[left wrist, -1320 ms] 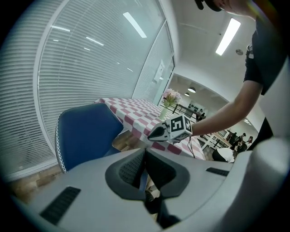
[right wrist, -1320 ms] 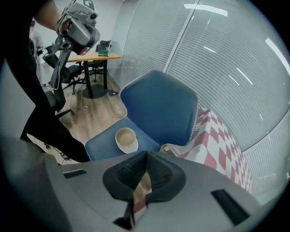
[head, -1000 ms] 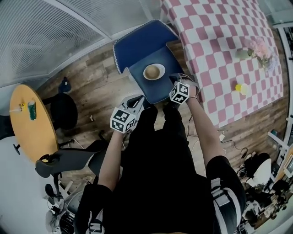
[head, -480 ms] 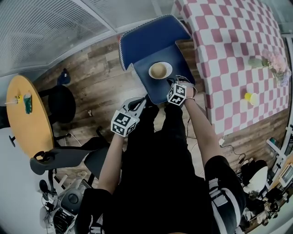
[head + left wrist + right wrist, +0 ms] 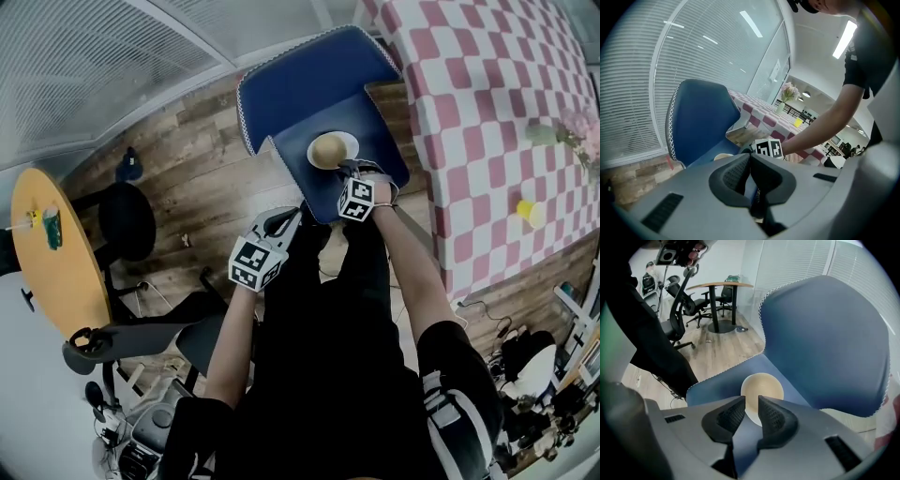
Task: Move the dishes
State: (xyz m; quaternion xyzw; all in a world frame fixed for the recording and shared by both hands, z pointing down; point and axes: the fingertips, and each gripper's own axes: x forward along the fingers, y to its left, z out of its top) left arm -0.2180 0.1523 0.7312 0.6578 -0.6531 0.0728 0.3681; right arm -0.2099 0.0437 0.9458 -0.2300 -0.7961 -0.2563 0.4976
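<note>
bowl (image 5: 328, 150): 1 round, cream-coloured dish, smooth and glossy, thin-rimmed and shallow; upright in the middle of the chair seat, empty as far as can be seen.
why there: seemingly parked on the low seat as a pick-up spot, open from above; cloth-covered table just to the right the likely destination, by judgement only.
right gripper (image 5: 344, 169): poised just above the bowl's near rim, pointing steeply down; jaws partway apart after opening just now; near rim visible in the gap beyond the tips, ribbed dark pads not pressing on it; read as a line-up for a pinch on the rim.
left gripper (image 5: 289, 216): held back, near and left of the seat's front edge; jaws closed together on nothing; apparently kept clear as the spare tool.
chair (image 5: 300, 84): blue padded shell, matte fabric, white zigzag stitching along the edge; curved back on the far side, flat seat toward the person.
table (image 5: 469, 103): right of the chair, draped in a pink-and-white checked cloth, soft and flat.
cup (image 5: 530, 211): 1 small yellow cup on the cloth, well apart from the bowl.
floor (image 5: 178, 178): wood-look planks, mixed browns, under and around the chair.
round table (image 5: 56, 262): far left, warm wooden top, well apart from the action.
</note>
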